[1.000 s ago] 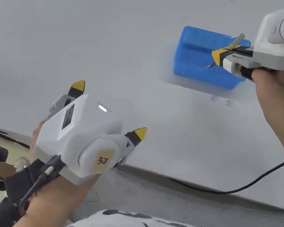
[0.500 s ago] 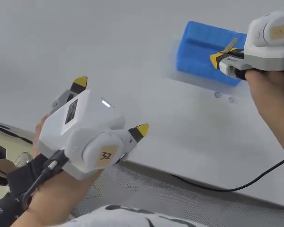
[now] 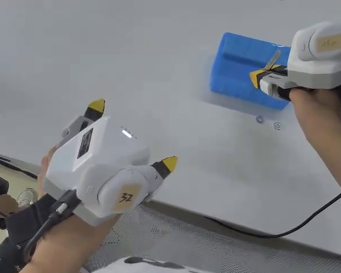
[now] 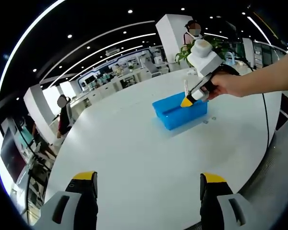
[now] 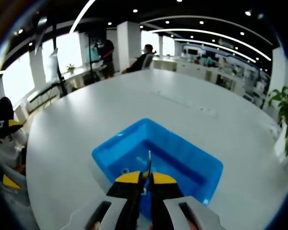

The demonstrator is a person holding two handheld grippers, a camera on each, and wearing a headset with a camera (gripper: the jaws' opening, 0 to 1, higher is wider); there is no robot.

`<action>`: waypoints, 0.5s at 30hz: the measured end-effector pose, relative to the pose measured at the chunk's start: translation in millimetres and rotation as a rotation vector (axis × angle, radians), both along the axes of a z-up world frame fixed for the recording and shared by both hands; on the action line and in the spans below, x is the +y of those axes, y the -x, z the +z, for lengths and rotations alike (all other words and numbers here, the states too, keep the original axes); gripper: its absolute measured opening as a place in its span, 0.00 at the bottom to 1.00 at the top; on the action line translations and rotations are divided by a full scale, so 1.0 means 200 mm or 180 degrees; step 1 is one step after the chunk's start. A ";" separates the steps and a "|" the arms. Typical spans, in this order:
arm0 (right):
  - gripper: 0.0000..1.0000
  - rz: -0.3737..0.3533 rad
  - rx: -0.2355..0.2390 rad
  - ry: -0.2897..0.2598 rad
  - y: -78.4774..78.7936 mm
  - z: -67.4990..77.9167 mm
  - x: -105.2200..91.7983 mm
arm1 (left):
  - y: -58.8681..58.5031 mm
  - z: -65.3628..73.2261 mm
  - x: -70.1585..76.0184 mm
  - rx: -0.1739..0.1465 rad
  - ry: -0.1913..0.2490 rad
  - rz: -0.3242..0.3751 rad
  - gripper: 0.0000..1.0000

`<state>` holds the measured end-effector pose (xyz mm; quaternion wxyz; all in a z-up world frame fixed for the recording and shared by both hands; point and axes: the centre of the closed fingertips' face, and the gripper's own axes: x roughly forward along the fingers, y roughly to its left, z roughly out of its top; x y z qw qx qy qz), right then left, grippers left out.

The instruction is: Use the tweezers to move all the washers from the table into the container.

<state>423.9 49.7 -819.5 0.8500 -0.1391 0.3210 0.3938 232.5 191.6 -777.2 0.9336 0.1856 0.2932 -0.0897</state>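
The blue container sits on the white table at the far right. My right gripper hovers over the container's near side, shut on thin metal tweezers. In the right gripper view the tweezers point down into the container, where a small ring lies on the floor. Two washers rest on the table just in front of the container. My left gripper is held low over the table's near edge, open with nothing between its fingers. The left gripper view shows the container far ahead.
A black cable trails from the right hand across the table's near edge. Grey mesh lies below that edge. In the gripper views, people and desks stand far behind the table.
My right gripper has stayed over the container and rolled slightly, bringing its top label into sight. The left gripper has barely moved; the camera has shifted a little.
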 end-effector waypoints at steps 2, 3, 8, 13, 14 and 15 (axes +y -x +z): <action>0.04 -0.0026 0.0029 -0.0026 0.00 0.00 0.00 | 0.00 0.00 0.00 -0.0008 0.0010 -0.0012 0.90; 0.04 -0.0024 0.0028 -0.0025 0.00 0.00 0.00 | 0.00 0.01 -0.01 -0.0015 0.0020 -0.0015 0.90; 0.04 -0.0053 0.0020 -0.0017 -0.01 0.00 -0.01 | 0.00 0.01 -0.01 -0.0016 0.0028 -0.0013 0.90; 0.04 -0.0005 -0.0059 -0.0038 0.02 0.06 -0.01 | 0.00 0.01 0.00 -0.0021 0.0018 -0.0012 0.90; 0.04 -0.0021 -0.0075 -0.0068 0.01 0.08 -0.01 | 0.00 0.01 0.00 -0.0025 0.0026 -0.0006 0.90; 0.04 -0.0026 -0.0095 -0.0093 0.01 0.10 -0.02 | 0.00 0.01 0.00 -0.0027 0.0028 -0.0004 0.90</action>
